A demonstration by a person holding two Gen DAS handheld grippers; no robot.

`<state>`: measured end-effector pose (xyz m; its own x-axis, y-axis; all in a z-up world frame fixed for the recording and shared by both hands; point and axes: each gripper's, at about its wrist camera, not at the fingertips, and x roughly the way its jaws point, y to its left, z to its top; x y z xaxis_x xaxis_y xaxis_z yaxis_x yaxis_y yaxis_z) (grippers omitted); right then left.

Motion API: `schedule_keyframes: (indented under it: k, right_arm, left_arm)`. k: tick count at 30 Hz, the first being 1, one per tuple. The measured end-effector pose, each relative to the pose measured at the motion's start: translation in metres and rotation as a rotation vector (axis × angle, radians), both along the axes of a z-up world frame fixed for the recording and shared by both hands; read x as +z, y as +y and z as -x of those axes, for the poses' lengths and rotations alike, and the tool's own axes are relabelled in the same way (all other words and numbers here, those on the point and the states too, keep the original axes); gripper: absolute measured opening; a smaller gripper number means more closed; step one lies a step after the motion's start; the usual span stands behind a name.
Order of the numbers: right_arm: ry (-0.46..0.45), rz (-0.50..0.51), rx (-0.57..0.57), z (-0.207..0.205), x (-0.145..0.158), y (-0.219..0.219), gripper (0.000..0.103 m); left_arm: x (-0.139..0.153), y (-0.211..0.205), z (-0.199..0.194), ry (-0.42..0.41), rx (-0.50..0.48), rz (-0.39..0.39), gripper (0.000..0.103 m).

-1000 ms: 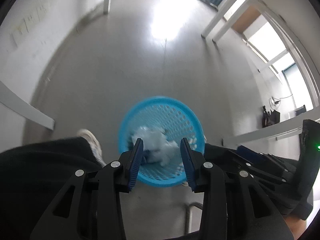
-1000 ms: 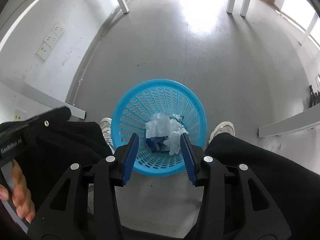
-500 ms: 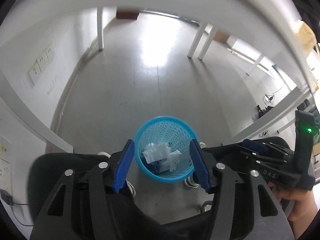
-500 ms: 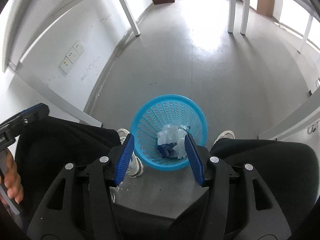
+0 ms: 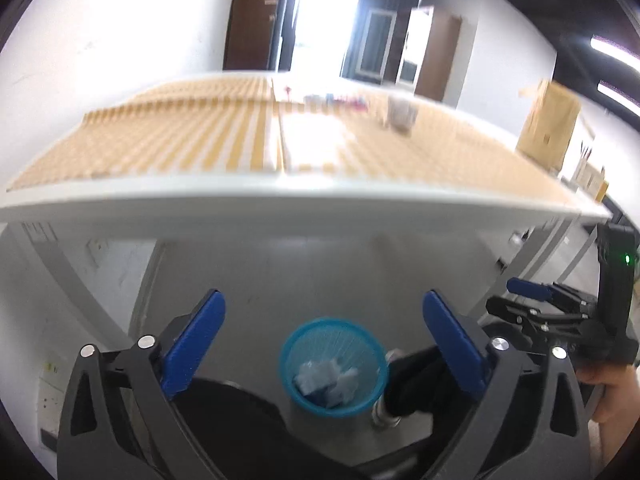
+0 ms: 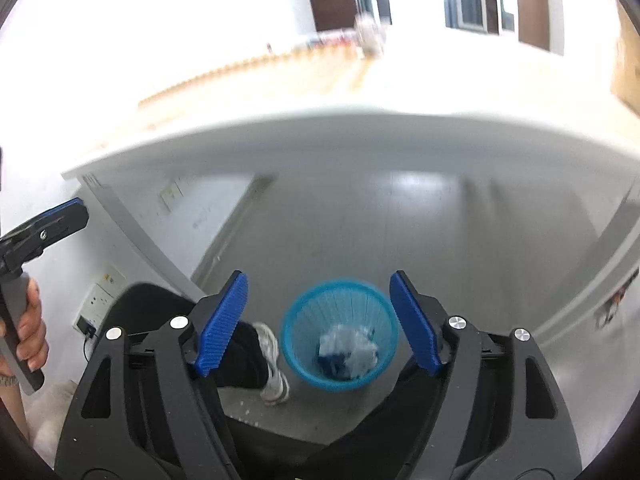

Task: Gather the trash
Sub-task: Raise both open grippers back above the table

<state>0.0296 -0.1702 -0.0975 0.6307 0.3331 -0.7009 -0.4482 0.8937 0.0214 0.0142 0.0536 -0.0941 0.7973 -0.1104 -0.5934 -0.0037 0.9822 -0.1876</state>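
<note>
Much of what lies on your table (image 5: 304, 204) is lost to motion blur: the tan-and-white checked cloth (image 5: 180, 148) smears into stripes, and the small items at its far edge, a pale cup-like shape (image 5: 401, 117) among them, cannot be told apart. In the right wrist view the tabletop is washed out by glare. Your black-trousered legs (image 6: 224, 344) hide the floor on both sides of the round blue perforated plastic basket (image 5: 334, 368), which stands on the grey floor under the table, between your feet; one white sneaker (image 6: 274, 364) sits just beside it.

A second ago both cameras looked almost straight down into the basket, which filled the middle of each view; now it appears small and low, and the table edge and the room beyond have come into view. The jaws were much narrower then.

Your left gripper (image 5: 324, 344) has its ribbed blue pads spread wide and still opening, nothing between them. Your right gripper (image 6: 318, 322) is also opening, empty. The crumpled white and blue paper trash (image 5: 326, 378) lies heaped in the bottom of the basket, soft-edged and wadded against the slotted plastic wall
</note>
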Motion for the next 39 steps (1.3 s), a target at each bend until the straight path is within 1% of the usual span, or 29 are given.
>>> schedule_keyframes:
  k: [3, 6, 8, 9, 10, 13, 16, 19, 22, 26, 33, 35, 37, 39]
  right_arm:
    - [-0.048, -0.006, 0.003, -0.002, 0.023, 0.003, 0.076]
    - [-0.082, -0.010, -0.014, -0.014, 0.039, 0.004, 0.078]
    - [-0.099, -0.028, -0.033, -0.026, 0.052, 0.003, 0.082]
    - [-0.106, -0.035, -0.037, -0.031, 0.059, 0.000, 0.087]
    - [-0.118, -0.041, -0.041, -0.036, 0.065, 0.001, 0.089]
    - [-0.156, -0.049, -0.032, -0.051, 0.083, 0.007, 0.092]
    - [-0.171, -0.060, -0.036, -0.063, 0.094, 0.009, 0.094]
    - [-0.185, -0.057, -0.037, -0.078, 0.103, 0.011, 0.094]
    - [-0.168, -0.040, -0.024, -0.095, 0.109, 0.017, 0.094]
    - [-0.156, -0.027, -0.022, -0.116, 0.115, 0.025, 0.094]
    - [-0.107, -0.044, -0.026, -0.167, 0.121, 0.039, 0.094]
    - [-0.084, -0.046, -0.034, -0.184, 0.120, 0.042, 0.094]
    - [-0.061, -0.047, -0.037, -0.200, 0.118, 0.045, 0.094]
    - [-0.053, -0.043, -0.038, -0.214, 0.117, 0.049, 0.094]
  left_arm:
    - [0.021, 0.002, -0.007, -0.024, -0.015, 0.028, 0.097]
    - [0.038, 0.001, -0.017, -0.067, -0.007, -0.009, 0.097]
    - [0.047, 0.003, -0.025, -0.076, 0.011, -0.040, 0.097]
    - [0.051, 0.003, -0.030, -0.076, 0.017, -0.046, 0.097]
    - [0.055, 0.005, -0.037, -0.080, 0.022, -0.043, 0.097]
    - [0.066, 0.010, -0.052, -0.096, 0.029, -0.028, 0.097]
    - [0.074, 0.013, -0.071, -0.105, 0.035, -0.038, 0.097]
    - [0.078, 0.017, -0.091, -0.098, 0.046, -0.047, 0.097]
    - [0.082, 0.022, -0.112, -0.081, 0.065, -0.052, 0.097]
    - [0.088, 0.028, -0.133, -0.084, 0.079, -0.061, 0.097]
    - [0.092, 0.038, -0.186, -0.036, 0.090, -0.076, 0.097]
    - [0.092, 0.042, -0.201, -0.015, 0.093, -0.069, 0.097]
    - [0.091, 0.047, -0.217, 0.009, 0.084, -0.045, 0.097]
    - [0.092, 0.050, -0.231, 0.022, 0.086, -0.046, 0.097]
